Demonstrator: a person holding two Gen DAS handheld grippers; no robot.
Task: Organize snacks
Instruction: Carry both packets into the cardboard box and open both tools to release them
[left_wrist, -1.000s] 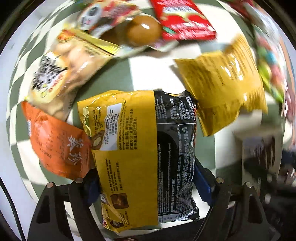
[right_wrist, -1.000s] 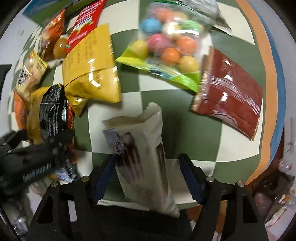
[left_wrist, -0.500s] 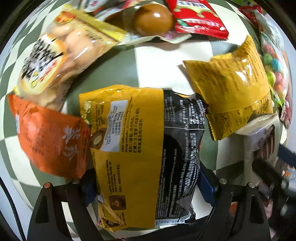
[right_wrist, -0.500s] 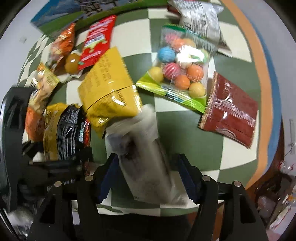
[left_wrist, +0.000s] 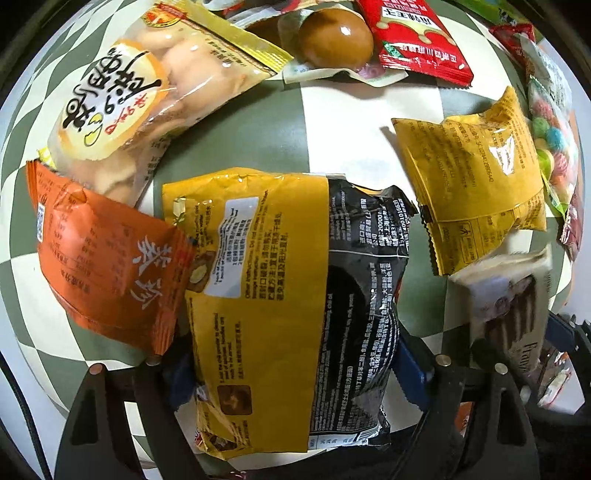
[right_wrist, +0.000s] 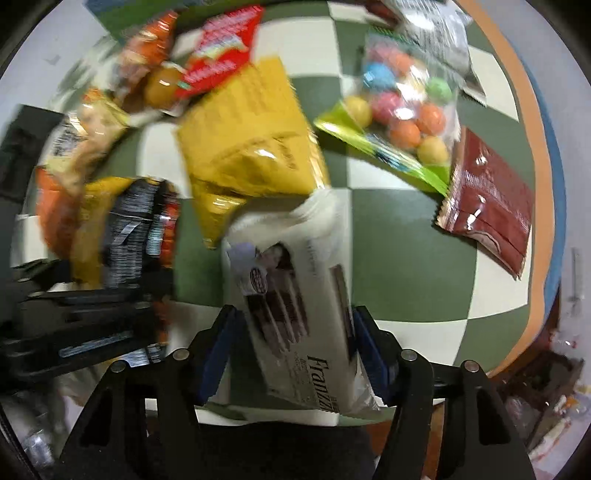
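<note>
Right tool (right_wrist: 291, 354) has just been spreading its jaws, and the white wafer packet (right_wrist: 295, 291) between them now looks loose, a gap showing at the left pad while the right edge is hard to read through the blur. A second ago that packet sat alone on a pale square; now its top end touches the lower edge of the yellow pouch (right_wrist: 251, 147), so it has been carried sideways toward the row of snacks on the checkered tabletop (right_wrist: 406, 266). My reading is that it is being set down there, next to the pouch.

Left tool (left_wrist: 291, 365) has come lower over the same row. Its jaws stand wide on either side of the yellow and black bag (left_wrist: 288, 295), and I cannot tell whether the pads press it. That bag lies near the middle of the tabletop, its left edge touching the orange packet (left_wrist: 103, 258), with the yellow pouch just beside it on the right.

Both packs look placed; the candy bag (right_wrist: 402, 110) and the dark red packet (right_wrist: 487, 206) lie apart, toward the right edge.
</note>
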